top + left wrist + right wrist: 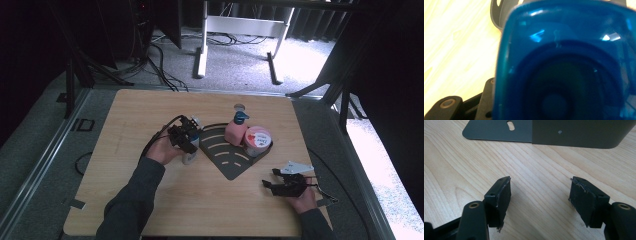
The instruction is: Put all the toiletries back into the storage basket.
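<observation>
Right gripper: black two-jaw tool held low over the near right part of the light wooden table; jaws stand apart, nothing between the pads, bare wood beneath them.
Grey plate: pale three-cornered plate on top of the right gripper, on its far side.
Right hand: holds the tool from the near side, dark sleeve behind it.
Ahead of the right gripper: the edge of the dark grey fan-shaped metal rack lies on the wood beyond the pads, apart from them; one slot and one small hole visible in it.
Left gripper: black tool in the left hand, placed at a translucent blue-capped bottle with a pale body; whether the pads press on it cannot be told.
Bottle, close view: in the left gripper view the blue cap sits directly in front of the camera, blurred, with a dark round centre.
Bottle position: standing on the table just beside the rack's left edge, on the rack side of the left gripper.
Beyond the left gripper, on the rack: a pink bottle with a blue pump top, upright; touching it on the right, a round tub with a pink-and-white lid.
Farthest: grey carpet floor with cables and a white table frame past the table's far edge.
</observation>
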The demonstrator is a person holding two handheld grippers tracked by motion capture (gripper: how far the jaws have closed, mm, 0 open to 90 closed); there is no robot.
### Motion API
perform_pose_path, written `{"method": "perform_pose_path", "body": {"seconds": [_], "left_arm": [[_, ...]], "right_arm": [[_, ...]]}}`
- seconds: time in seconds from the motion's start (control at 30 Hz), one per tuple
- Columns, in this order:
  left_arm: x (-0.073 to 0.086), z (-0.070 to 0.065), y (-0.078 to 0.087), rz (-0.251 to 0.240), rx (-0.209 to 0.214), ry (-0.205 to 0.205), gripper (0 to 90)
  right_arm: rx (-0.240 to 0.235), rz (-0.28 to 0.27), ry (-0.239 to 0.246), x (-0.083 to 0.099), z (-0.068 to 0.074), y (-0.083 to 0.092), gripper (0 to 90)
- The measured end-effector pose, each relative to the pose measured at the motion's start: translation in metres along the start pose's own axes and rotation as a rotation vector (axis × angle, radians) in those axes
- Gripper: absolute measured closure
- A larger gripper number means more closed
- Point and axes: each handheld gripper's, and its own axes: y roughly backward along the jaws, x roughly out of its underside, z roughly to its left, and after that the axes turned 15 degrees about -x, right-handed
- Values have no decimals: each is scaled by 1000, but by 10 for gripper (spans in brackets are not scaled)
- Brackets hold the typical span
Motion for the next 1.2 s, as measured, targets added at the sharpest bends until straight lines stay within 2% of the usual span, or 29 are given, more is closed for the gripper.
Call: {"method": "perform_pose_path", "body": {"seconds": [0.17,0.43,0.87,1.2], "left_arm": [[1,3,5,-16,7,18,552],[-2,2,12,-23,-4,12,552],[-6,5,26,-54,-4,38,552],[-13,8,33,-78,12,47,552]], "right_arm": [[0,0,1,0,0,0,332],[0,0,0,0,0,0,332],[0,0,1,0,0,0,332],[1,0,1,0,0,0,332]]}}
